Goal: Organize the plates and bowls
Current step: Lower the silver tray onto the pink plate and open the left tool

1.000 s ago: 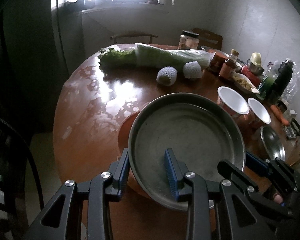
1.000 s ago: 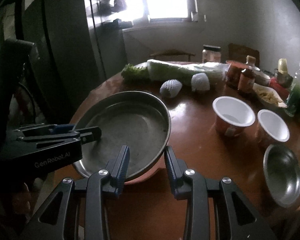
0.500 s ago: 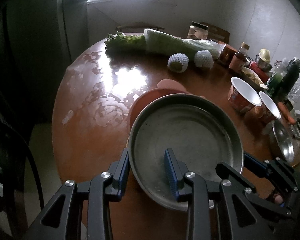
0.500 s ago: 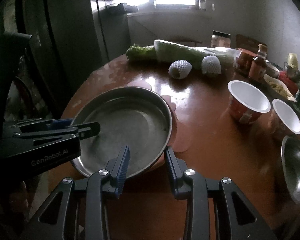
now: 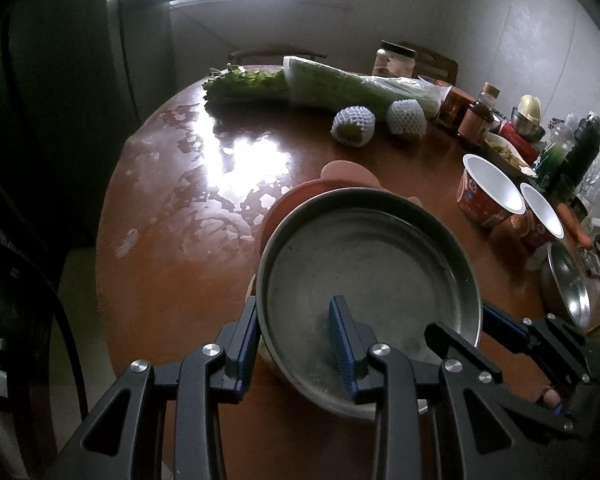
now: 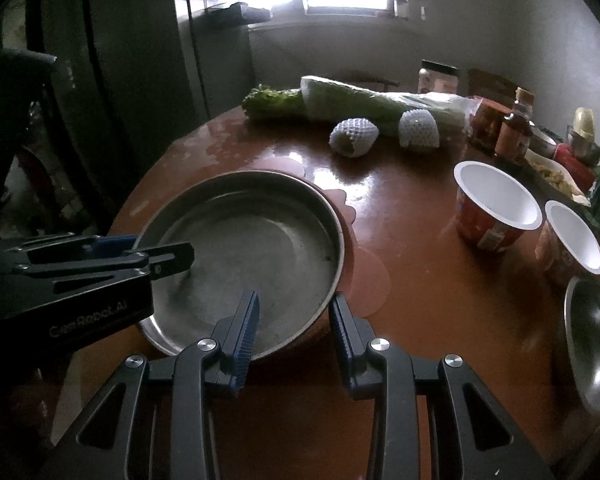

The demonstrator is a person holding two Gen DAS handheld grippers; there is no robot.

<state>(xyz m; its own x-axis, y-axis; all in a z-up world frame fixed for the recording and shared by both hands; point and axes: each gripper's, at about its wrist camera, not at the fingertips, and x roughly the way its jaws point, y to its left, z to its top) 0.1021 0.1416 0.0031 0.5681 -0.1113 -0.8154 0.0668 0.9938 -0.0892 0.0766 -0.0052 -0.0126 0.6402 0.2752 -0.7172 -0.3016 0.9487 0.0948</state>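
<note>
— Where's the pan (image 5: 364,272) now?

— On the worktop (image 5: 172,240), near my edge, sitting on a pink mat (image 6: 366,276) that peeks out behind it and to its right. A small steel bowl (image 6: 592,340) and two paper cups (image 6: 496,208) stand well apart to the right.

— How will it handle?

— My guess: stiff thin steel, light for its width, slick and smooth. The upright rim is the only place to grip. Held from one side alone it would likely tip, so I'd take it at two spots along the rim.

— And your fingers?

— My left gripper (image 5: 296,336) straddles the near-left rim, one finger outside the wall, one inside over the floor. The gap is wide, far more than the wall's thickness, so nothing is pinched. Whether the outer pad touches the wall I cannot tell.

— The right?

— My right gripper (image 6: 294,328) is the same, spread across the near-right rim, one finger inside, one outside, holding nothing.

— Next?

— Probably both must close on the rim before any lift.
</note>
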